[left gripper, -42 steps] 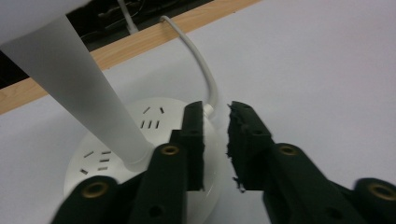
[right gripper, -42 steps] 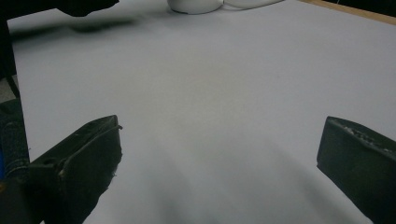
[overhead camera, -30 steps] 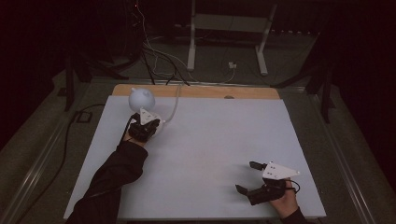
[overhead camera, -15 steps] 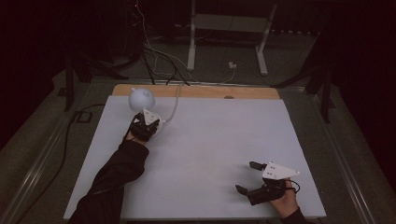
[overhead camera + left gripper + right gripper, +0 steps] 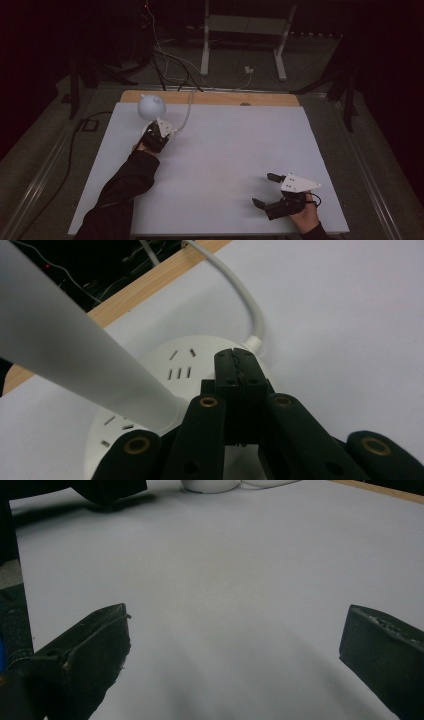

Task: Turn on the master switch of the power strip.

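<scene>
No text, label, brand, number or sign can be read in any view. The round white socket base [image 5: 165, 385], seen close in the left gripper view, bears only plain slot openings and no legible marking; the white lamp stem [image 5: 75, 360] rising from it is unmarked. The white surface [image 5: 225, 165] carries no print in the high view, and the black fingers [image 5: 95, 645] in the right gripper view show no lettering.
</scene>
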### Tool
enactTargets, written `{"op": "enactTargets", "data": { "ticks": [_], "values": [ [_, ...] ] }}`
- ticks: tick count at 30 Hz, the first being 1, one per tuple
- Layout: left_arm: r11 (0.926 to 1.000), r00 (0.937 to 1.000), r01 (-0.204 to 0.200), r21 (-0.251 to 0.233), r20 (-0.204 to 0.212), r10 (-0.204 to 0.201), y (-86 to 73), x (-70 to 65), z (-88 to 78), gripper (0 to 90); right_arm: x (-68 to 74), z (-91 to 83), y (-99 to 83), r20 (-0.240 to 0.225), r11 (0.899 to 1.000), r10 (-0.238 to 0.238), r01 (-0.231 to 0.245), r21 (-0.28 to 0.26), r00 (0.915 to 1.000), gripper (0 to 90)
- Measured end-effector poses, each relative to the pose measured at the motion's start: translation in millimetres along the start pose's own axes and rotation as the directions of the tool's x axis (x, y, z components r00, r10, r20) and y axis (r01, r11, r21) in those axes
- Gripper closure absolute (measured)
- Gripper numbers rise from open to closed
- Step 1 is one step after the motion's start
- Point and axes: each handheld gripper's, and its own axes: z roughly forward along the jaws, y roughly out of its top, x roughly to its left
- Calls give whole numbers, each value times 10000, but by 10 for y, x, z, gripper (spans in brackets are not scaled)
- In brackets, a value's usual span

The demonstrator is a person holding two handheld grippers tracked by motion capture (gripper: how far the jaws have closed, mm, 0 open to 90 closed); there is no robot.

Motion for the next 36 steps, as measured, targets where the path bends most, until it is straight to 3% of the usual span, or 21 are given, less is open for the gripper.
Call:
{"op": "enactTargets", "data": {
  "ticks": [3,20,27,31,33,36],
  "values": [
    [9997,9996,249,-24,149,-248,-7,20,-1,900,2,3,0,-3,10000,-12,12,9,10000,0],
    [9996,9988,290,40,400,-291,-2,34,-10,900,5,7,-1,-17,10000,-10,10,62,10000,0],
    [9997,9992,-166,203,366,158,25,4,-12,900,6,13,-3,-21,10000,-20,20,81,10000,0],
    [9998,9990,-56,206,435,47,22,22,-6,900,12,9,-1,-26,10000,-29,29,78,10000,0],
    [9996,9993,-229,179,300,224,18,4,-5,900,10,9,-2,-25,10000,-21,22,85,10000,0],
    [9998,9998,-137,163,162,135,3,20,6,900,13,9,0,-33,10000,-37,37,78,10000,0]
  ]
}}
